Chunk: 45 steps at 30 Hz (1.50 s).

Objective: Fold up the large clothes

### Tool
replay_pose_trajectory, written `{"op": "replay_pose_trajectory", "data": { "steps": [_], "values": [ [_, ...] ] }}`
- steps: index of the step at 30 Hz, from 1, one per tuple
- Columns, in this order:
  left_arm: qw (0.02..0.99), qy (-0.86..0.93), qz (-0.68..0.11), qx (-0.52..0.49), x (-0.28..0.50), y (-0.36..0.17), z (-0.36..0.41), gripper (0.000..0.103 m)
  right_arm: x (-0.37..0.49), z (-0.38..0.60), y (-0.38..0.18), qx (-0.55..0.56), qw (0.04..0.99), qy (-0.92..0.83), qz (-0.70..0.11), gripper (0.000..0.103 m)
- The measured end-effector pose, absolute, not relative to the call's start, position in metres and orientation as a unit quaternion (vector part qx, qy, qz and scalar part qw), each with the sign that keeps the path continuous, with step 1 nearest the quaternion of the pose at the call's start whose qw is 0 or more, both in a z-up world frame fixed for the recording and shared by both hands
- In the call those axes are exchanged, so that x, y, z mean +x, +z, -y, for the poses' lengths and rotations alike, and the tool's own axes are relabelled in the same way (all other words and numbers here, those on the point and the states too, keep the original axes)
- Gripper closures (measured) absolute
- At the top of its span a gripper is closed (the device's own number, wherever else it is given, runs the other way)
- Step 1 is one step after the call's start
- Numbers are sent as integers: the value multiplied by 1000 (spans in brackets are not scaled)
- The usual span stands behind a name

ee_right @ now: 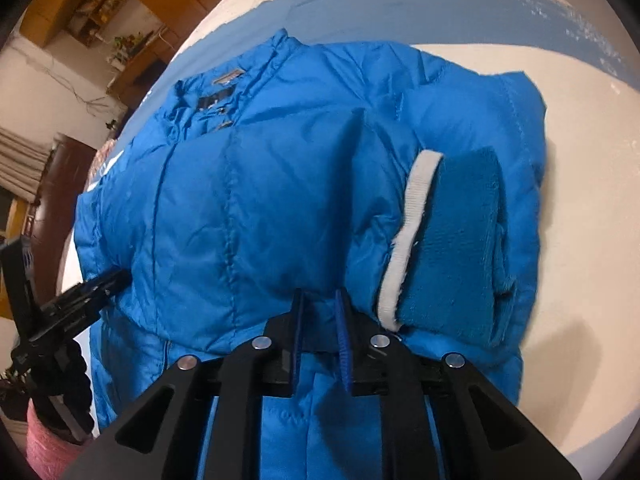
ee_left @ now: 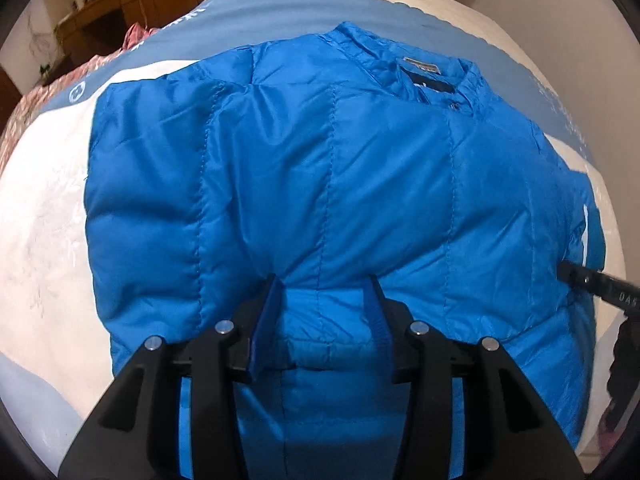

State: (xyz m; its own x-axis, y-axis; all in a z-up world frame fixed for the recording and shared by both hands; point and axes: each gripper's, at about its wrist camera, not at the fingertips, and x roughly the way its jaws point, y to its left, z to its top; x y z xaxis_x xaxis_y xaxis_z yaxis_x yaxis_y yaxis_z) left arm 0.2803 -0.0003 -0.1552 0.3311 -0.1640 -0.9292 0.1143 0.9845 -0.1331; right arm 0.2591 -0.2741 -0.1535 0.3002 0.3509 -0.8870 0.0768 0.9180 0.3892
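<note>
Jacket: my blue puffer jacket (ee_left: 320, 184) lies on the bed cover (ee_left: 44, 216), collar (ee_left: 432, 76) at the far end, the near hem lifted and doubled over toward it.
Left gripper: my left gripper (ee_left: 326, 292) pinches a thick bunch of the hem; its jaws stand partly apart with padding filling the gap.
Right gripper: my right gripper (ee_right: 322, 300) clamps a thinner fold of the same hem, jaws nearly together.
Cuff: a cuff (ee_right: 452, 240) with a white band lies just right of my right gripper, on top of the jacket.
Edges: the jacket's left edge (ee_left: 94, 200) sits well inside the cover.
Open room: bare white cover (ee_right: 580, 220) lies to the right and to the left.
</note>
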Motion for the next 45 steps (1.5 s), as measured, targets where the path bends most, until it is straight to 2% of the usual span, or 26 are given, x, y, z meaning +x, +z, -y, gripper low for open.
{"op": "replay_pose_trajectory", "data": {
  "steps": [2,4,6,8,11,15,18,22,32,34,35,37,38,39,42,45],
  "values": [
    [819,-82,-568,-24,272,-143,-4,61,251,279,-143,193,786,91,-580,87],
    [829,-85,-552,-24,252,-124,-14,59,231,284,-123,195,800,106,-558,82],
    [837,-89,-539,-28,223,-106,-32,46,206,289,-106,191,809,120,-542,74],
    [840,-85,-535,-27,189,-95,-56,44,170,298,-93,191,815,135,-530,70],
    [835,-69,-545,-32,138,-96,-93,35,119,311,-90,196,814,142,-529,66],
    [818,-45,-570,-64,81,-110,-136,33,57,328,-100,226,802,136,-536,57],
    [801,-50,-586,-113,45,-126,-159,32,20,333,-112,229,792,131,-551,53],
    [782,-62,-595,-177,18,-148,-170,32,-17,338,-130,254,773,140,-565,53],
    [767,-90,-604,-198,8,-175,-145,32,-47,332,-164,295,750,156,-572,52],
    [766,-95,-605,-197,9,-175,-139,40,-47,331,-168,299,749,155,-571,52],
    [764,-96,-606,-198,9,-176,-138,51,-46,330,-170,299,749,154,-571,52],
    [759,-99,-609,-208,11,-177,-135,65,-46,329,-174,298,750,151,-570,63],
    [759,-96,-609,-209,11,-176,-134,78,-47,329,-175,297,751,148,-571,73],
    [759,-96,-609,-212,10,-176,-136,84,-47,330,-175,301,750,150,-569,80],
    [763,-105,-596,-228,5,-168,-140,92,-52,333,-170,325,749,167,-552,92],
    [768,-113,-584,-236,-5,-154,-143,92,-58,334,-158,322,757,182,-539,94]
  ]
}}
